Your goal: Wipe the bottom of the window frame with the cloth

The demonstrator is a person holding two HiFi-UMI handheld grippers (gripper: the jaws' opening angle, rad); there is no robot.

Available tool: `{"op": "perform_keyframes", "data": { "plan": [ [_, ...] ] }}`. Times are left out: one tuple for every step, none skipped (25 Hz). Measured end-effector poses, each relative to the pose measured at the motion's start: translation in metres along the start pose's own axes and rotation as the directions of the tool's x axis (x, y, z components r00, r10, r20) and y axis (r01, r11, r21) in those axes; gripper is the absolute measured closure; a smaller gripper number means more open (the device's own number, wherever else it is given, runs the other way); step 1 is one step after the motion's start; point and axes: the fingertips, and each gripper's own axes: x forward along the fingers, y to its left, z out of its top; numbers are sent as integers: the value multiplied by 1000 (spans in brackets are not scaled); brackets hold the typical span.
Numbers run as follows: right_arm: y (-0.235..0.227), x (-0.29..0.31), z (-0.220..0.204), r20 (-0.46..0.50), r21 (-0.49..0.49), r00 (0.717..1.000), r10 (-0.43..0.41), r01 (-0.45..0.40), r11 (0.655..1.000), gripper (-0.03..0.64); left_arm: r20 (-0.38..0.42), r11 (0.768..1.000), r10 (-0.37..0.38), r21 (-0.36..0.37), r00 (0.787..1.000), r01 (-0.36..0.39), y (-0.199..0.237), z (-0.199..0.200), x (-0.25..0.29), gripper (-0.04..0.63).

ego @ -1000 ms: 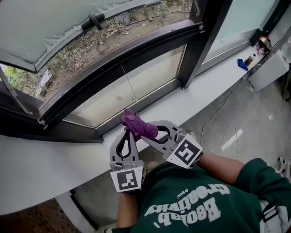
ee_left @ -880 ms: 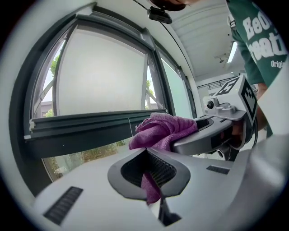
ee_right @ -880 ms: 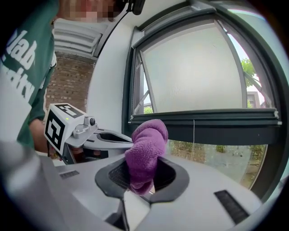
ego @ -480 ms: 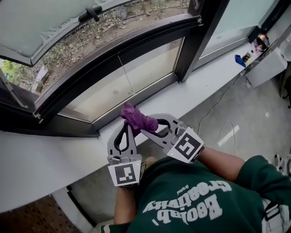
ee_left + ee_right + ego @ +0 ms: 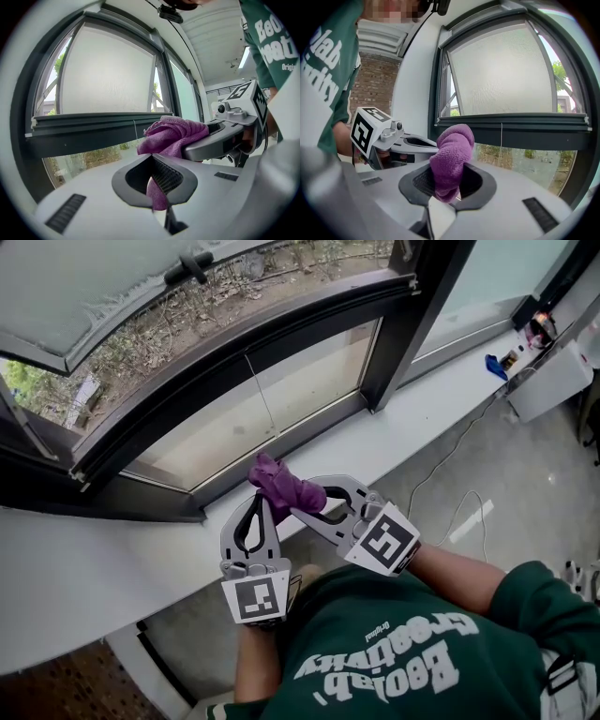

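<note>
A purple cloth (image 5: 283,487) is bunched up between both grippers, held in the air just above the white sill (image 5: 84,568). My left gripper (image 5: 263,495) is shut on a thin corner of the cloth (image 5: 157,197). The right gripper (image 5: 292,505) is shut on the thick rolled part of the cloth (image 5: 450,157). The dark bottom rail of the window frame (image 5: 291,442) runs just beyond the cloth, apart from it. In the left gripper view the right gripper (image 5: 220,140) reaches in from the right; in the right gripper view the left gripper (image 5: 401,140) comes in from the left.
An upper sash with a black handle (image 5: 192,268) is tilted open outward. A dark vertical post (image 5: 398,334) divides the panes. Far right on the sill lie a blue object (image 5: 495,367) and a white box (image 5: 553,381); a white cable (image 5: 450,474) trails on the floor.
Both grippers and the cloth stay almost where they were. The head view shifted slightly a second ago, then held still.
</note>
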Motion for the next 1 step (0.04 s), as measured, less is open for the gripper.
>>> {"op": "perform_keyframes", "data": {
  "plan": [
    [1, 0, 1, 6, -1, 1000, 1, -1, 1000, 522, -1, 1000, 0, 1, 1000, 0, 0, 0, 0, 588]
  ]
}}
